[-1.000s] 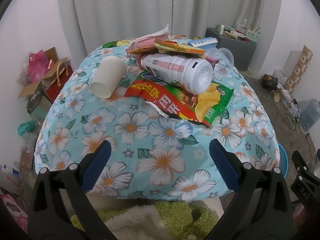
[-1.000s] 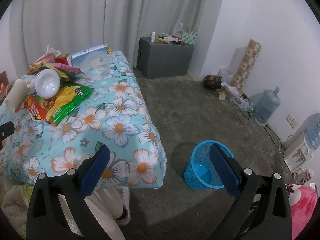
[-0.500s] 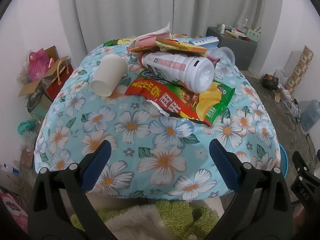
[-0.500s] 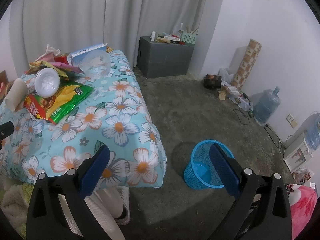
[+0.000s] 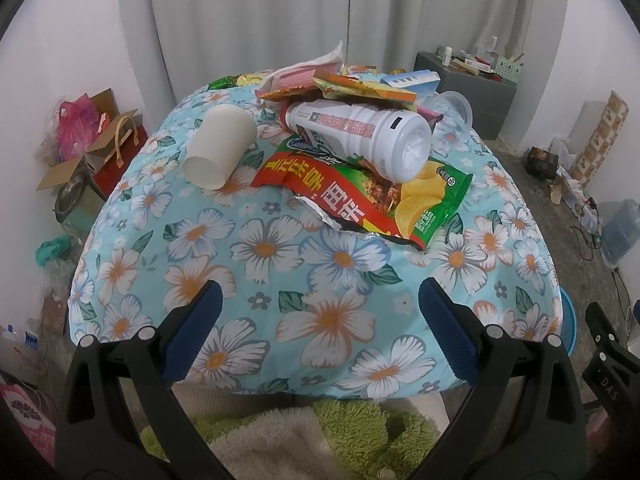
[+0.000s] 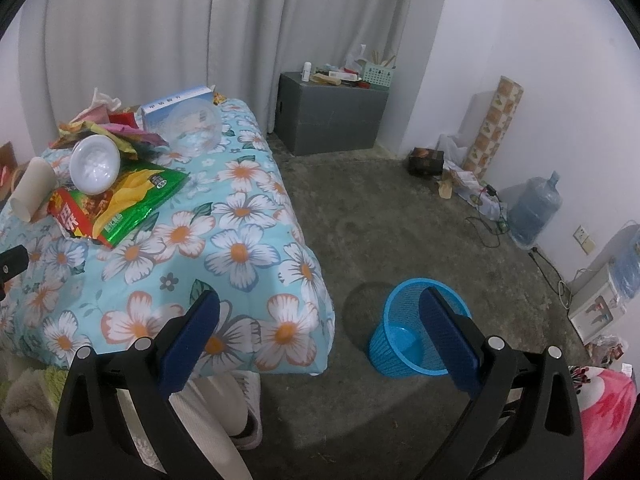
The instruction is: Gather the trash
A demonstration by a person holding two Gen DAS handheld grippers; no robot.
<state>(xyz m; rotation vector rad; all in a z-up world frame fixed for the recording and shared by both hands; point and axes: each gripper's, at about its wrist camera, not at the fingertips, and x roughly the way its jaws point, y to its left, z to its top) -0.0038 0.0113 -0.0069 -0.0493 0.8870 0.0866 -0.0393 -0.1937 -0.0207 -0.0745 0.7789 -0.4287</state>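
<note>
Trash is piled on a table with a flowered cloth (image 5: 256, 248). A white paper cup (image 5: 219, 146) lies on its side at the left. A white plastic bottle (image 5: 360, 136) rests on a red and green chip bag (image 5: 360, 200), with wrappers and a blue box (image 5: 408, 80) behind and a clear plastic bowl (image 6: 196, 124) beside them. My left gripper (image 5: 320, 300) is open over the table's near edge, short of the pile. My right gripper (image 6: 320, 312) is open off the table's right corner, above the floor. A blue mesh bin (image 6: 416, 332) stands on the floor, partly behind its right finger.
A grey cabinet (image 6: 328, 116) with small items stands by the curtain. Cardboard boxes and bags (image 5: 92, 152) crowd the floor at the left. A water jug (image 6: 532, 212), cables and a patterned roll (image 6: 496, 128) line the right wall. A person's leg (image 6: 216, 404) is under the table edge.
The left gripper's view has shifted slightly, with the pile a little lower in frame. The right gripper's view barely moved. Both grippers stay open and hold nothing.
</note>
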